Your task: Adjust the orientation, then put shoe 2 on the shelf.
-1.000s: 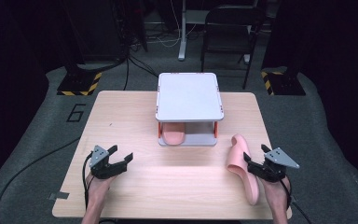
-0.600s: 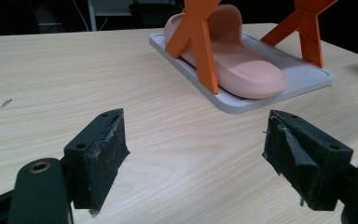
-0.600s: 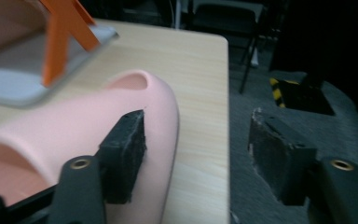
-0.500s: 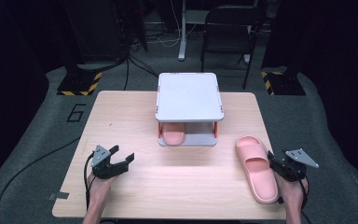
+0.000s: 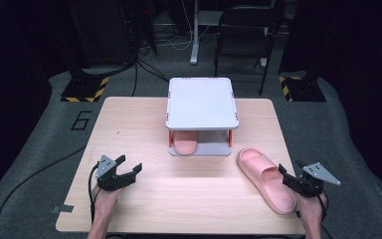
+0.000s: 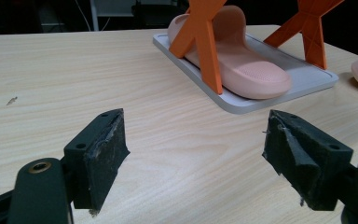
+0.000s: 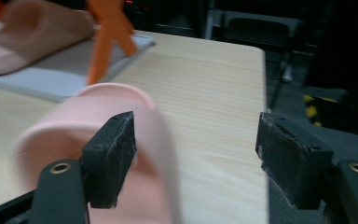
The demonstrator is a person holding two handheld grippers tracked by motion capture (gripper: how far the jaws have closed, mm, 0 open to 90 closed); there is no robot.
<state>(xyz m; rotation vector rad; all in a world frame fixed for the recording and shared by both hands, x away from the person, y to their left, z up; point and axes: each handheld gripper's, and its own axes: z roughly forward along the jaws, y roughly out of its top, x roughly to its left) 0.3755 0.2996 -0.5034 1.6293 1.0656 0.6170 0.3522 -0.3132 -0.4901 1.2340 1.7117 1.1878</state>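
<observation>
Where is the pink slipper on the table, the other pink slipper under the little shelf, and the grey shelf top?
Pink rubber slipper on the table (image 5: 266,180), high view, its strap.
Pink rubber slipper under the shelf (image 6: 242,65), left gripper view, its upper.
Grey square shelf top (image 5: 201,97), high view, middle of the flat top.

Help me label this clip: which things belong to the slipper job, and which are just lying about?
In the job:
loose pink slipper
second pink slipper on the rack's lower tray
two-tier rack
right gripper, jaws just opening, empty
left gripper, open

Lying about:
chair
floor cables
</observation>
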